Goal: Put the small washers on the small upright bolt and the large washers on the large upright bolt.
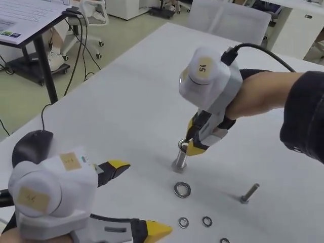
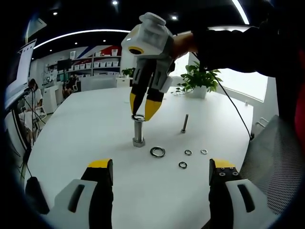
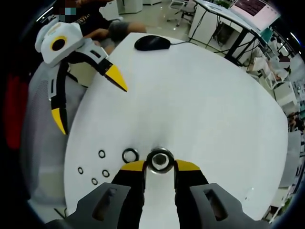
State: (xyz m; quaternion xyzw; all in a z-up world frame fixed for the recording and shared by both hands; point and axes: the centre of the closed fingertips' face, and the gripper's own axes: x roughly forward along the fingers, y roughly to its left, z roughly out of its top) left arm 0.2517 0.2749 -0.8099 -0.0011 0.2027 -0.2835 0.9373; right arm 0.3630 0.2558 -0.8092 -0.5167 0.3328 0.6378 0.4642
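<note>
My right gripper (image 1: 190, 144) is shut on a large washer (image 3: 159, 160) and holds it right at the top of the large upright bolt (image 1: 179, 162). In the left gripper view the washer (image 2: 138, 117) sits at the bolt's (image 2: 138, 134) tip. A second large washer (image 1: 182, 190) lies flat on the table just in front of the bolt. Three small washers (image 1: 183, 222) lie nearer me. The small bolt (image 1: 249, 193) stands to the right. My left gripper (image 1: 139, 198) is open and holds nothing, low at the near left, apart from the parts.
The white table (image 1: 131, 101) stretches away from the parts. A black mouse (image 1: 33, 144) with its cable lies at the near left edge. Desks, chairs and cables stand beyond the table's left side. A white chair (image 1: 228, 17) stands at the far end.
</note>
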